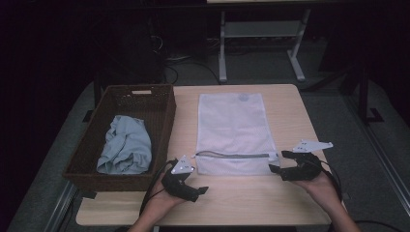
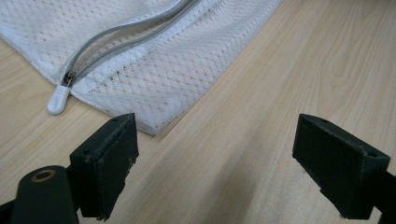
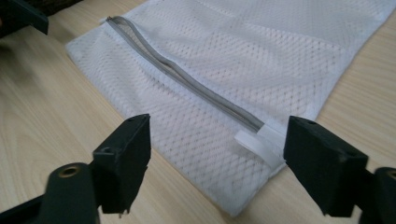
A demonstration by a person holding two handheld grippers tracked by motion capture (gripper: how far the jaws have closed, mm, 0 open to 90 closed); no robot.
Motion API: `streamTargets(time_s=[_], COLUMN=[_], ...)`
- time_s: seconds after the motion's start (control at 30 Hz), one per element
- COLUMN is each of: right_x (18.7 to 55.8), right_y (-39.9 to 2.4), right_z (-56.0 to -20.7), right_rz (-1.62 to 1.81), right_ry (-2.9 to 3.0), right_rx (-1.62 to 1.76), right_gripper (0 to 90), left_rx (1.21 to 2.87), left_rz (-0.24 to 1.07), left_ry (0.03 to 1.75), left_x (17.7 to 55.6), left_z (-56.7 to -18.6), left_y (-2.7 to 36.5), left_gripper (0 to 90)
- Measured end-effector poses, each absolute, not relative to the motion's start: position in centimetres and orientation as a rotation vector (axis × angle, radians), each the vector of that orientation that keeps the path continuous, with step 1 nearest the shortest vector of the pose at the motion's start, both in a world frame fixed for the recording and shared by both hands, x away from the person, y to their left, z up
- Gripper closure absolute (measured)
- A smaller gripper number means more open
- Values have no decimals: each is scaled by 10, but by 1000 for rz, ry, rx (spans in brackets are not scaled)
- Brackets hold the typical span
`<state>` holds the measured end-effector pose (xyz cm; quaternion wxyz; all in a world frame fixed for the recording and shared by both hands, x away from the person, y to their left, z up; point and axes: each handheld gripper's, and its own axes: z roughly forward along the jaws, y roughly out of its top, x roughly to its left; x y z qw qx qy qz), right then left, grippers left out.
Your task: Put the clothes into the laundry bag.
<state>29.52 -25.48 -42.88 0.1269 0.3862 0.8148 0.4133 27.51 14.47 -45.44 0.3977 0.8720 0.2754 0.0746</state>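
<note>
The white mesh bag [image 1: 235,133] lies flat in the middle of the table [image 1: 290,203]. The left gripper [image 1: 196,191] and right gripper [image 1: 279,162] wait wide and empty at its lower corners. Next, I think, pinch the zipper pull [image 2: 58,100] to open it.

I see a light wooden table [image 1: 290,104] standing on grey carpeted floor [image 1: 333,116]. Beyond it, a white metal frame [image 1: 261,29] of another bench rises, with dark cables [image 1: 174,72] lying on the floor near its foot. The far room is dim, nearly black; the tabletop is evenly lit.
</note>
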Motion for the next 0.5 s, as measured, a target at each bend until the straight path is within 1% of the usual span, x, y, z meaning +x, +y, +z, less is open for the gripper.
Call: streamTargets(time_s=[0.17, 0.23, 0.33, 0.43, 0.5], right_x=[302, 307, 311, 319, 323], right_y=[-252, -250, -249, -249, -248], right_z=[-424, -421, -419, -418, -419], right_rz=[1216, 1216, 1218, 1222, 1200], right_ry=[2378, 2389, 2388, 2386, 2397], right_rx=[1114, 1116, 1108, 1120, 1130], right_gripper=[281, 332, 356, 426, 457], left_rx=[2218, 2218, 2208, 2214, 2215], left_rz=[188, 188, 189, 189, 188], left_ry=[691, 693, 701, 694, 692], left_x=[274, 274, 275, 275, 275], left_z=[-454, -454, -454, -454, -454], left_y=[146, 145, 145, 145, 145], left_gripper=[137, 137, 136, 136, 137])
